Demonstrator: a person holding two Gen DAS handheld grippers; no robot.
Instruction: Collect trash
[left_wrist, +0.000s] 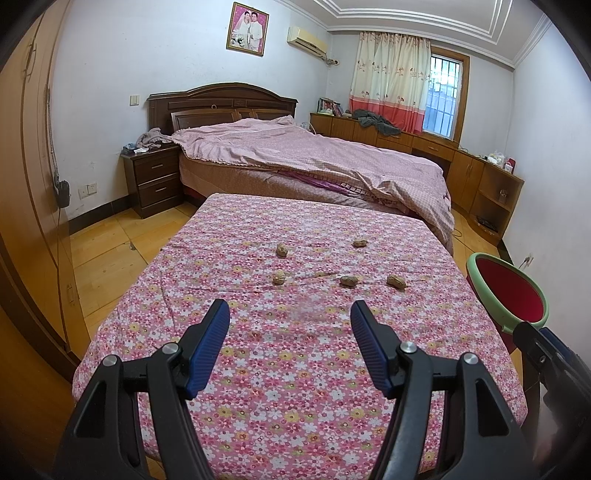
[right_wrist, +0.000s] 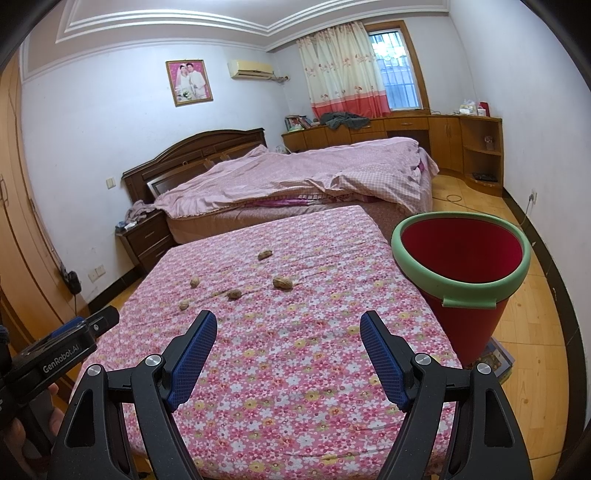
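Observation:
Several peanut shells lie scattered on a table covered with a pink floral cloth (left_wrist: 295, 369) (right_wrist: 295, 369). In the left wrist view the nearest shells (left_wrist: 348, 281) (left_wrist: 279, 277) lie well ahead of my left gripper (left_wrist: 290, 314), which is open and empty above the cloth. In the right wrist view shells (right_wrist: 234, 294) (right_wrist: 282, 283) lie ahead of my right gripper (right_wrist: 288, 325), also open and empty. A red bin with a green rim (right_wrist: 461, 273) (left_wrist: 508, 291) stands at the table's right side, tilted.
A bed with a pink quilt (left_wrist: 314, 158) stands just beyond the table. A dark nightstand (left_wrist: 155, 177) is on the left, wooden cabinets (left_wrist: 480, 177) along the right wall, a wardrobe (left_wrist: 26, 184) on the left. The other gripper's body shows at the left (right_wrist: 59, 354).

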